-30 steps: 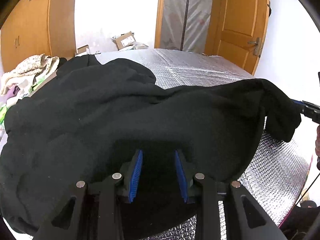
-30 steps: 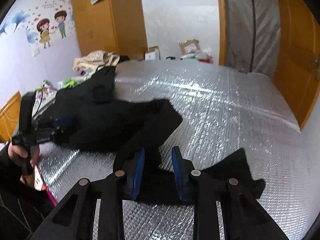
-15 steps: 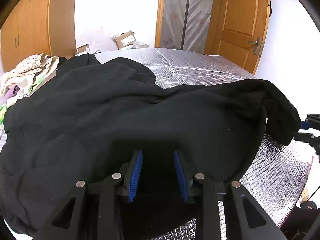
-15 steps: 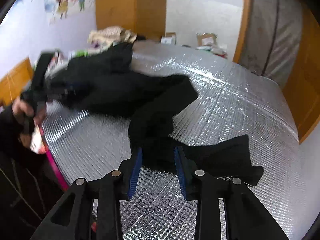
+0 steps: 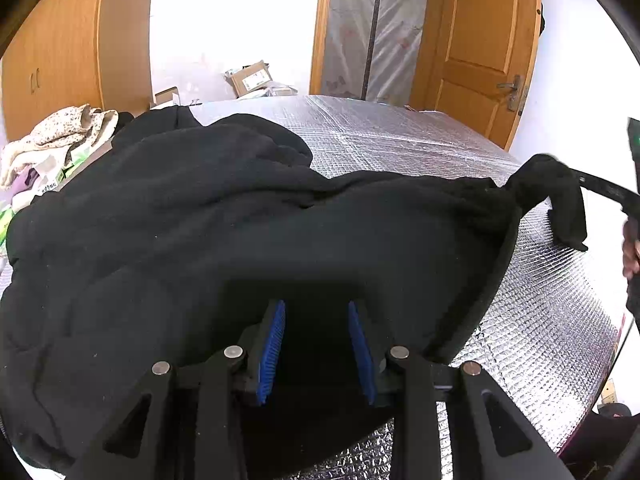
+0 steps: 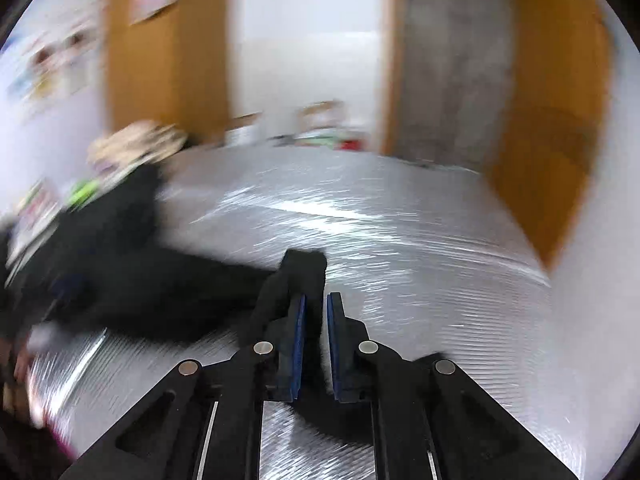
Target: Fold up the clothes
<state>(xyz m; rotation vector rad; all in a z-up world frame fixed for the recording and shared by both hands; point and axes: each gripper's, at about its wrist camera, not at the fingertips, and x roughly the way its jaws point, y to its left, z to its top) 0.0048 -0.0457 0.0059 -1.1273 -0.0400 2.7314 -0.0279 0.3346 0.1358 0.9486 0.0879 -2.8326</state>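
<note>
Silver quilted foil surface [image 5: 400, 136] carrying a black fleece garment [image 5: 200, 220], spread across its left and near part. Left hand-held gripper [image 5: 316, 352]: blue pads apart, dark fabric lying between them; whether it is gripped cannot be told. Right hand-held gripper [image 6: 314, 344]: pads nearly together, pinching a raised corner of the garment, seen at the right edge of the left view. Open cardboard boxes [image 5: 250, 78] behind bear unreadable labels. Right view is motion-blurred
</note>
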